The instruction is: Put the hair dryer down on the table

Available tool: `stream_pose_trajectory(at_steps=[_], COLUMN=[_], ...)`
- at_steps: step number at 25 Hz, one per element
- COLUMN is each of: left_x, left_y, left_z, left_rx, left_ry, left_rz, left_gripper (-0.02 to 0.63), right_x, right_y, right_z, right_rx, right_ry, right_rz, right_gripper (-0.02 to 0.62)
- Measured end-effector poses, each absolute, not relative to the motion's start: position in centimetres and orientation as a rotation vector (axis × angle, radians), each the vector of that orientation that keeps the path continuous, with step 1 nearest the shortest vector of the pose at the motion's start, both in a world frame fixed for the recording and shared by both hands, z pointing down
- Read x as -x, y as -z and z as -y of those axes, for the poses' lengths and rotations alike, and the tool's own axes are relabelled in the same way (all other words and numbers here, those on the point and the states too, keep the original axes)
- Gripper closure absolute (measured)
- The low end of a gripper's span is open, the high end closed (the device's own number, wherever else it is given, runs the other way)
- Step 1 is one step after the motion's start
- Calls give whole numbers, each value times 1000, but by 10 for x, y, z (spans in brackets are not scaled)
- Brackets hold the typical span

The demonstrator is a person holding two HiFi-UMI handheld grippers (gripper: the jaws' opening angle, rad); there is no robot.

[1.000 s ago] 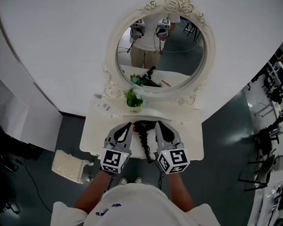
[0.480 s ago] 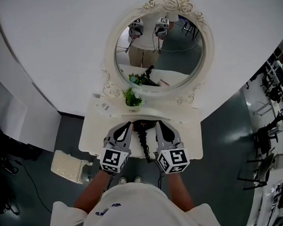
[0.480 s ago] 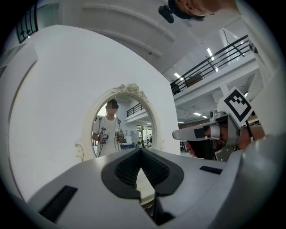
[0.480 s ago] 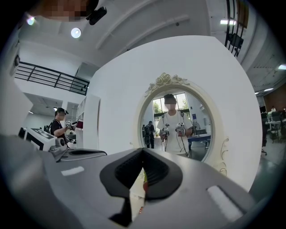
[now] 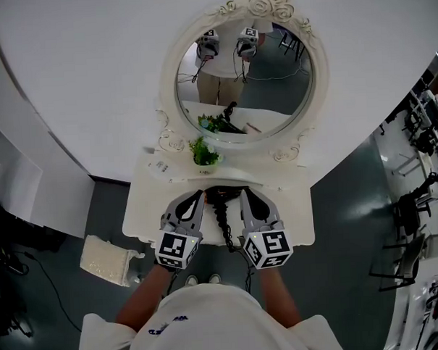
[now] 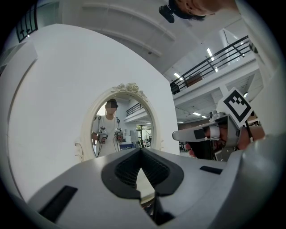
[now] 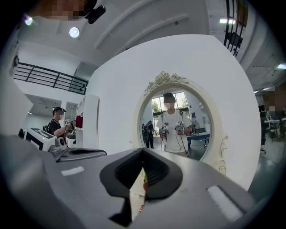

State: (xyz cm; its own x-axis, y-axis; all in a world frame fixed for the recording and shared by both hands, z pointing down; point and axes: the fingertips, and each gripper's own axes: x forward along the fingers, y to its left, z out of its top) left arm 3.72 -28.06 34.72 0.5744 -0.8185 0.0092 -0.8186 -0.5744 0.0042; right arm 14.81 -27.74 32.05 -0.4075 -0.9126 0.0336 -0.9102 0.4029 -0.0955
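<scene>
A black hair dryer (image 5: 220,196) lies on the white dressing table (image 5: 152,210), and its coiled cord (image 5: 224,225) runs toward the front edge. My left gripper (image 5: 199,195) is just left of it and my right gripper (image 5: 243,195) just right of it, both pointing level at the mirror. Neither touches the dryer. In the left gripper view the left gripper (image 6: 141,151) has its pads closed together with nothing between them. The right gripper (image 7: 143,151) looks the same in the right gripper view. The dryer shows in neither gripper view.
An oval ornate mirror (image 5: 244,75) hangs on the white wall behind the table and reflects the person and both grippers. A small green plant (image 5: 206,152) stands at the table's back. A cream cushioned stool (image 5: 107,259) sits on the floor at the left.
</scene>
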Motion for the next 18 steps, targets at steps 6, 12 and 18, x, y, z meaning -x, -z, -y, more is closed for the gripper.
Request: stream_pose_trajectory(at_steps=[6, 12, 18], left_x=[-34, -33, -32], left_y=[-349, -350, -352], left_z=[278, 278, 278], left_rx=[-2778, -2771, -2764], left_ry=[-10, -7, -16], left_rz=[1451, 1447, 1453], left_gripper=[598, 598, 598], right_x=[-146, -143, -142], right_y=[-324, -325, -327], right_z=[276, 276, 276], right_rx=[1716, 1712, 1713], right_ry=[145, 144, 151], right_rz=[-2625, -2636, -2642], right_gripper=[584, 584, 584])
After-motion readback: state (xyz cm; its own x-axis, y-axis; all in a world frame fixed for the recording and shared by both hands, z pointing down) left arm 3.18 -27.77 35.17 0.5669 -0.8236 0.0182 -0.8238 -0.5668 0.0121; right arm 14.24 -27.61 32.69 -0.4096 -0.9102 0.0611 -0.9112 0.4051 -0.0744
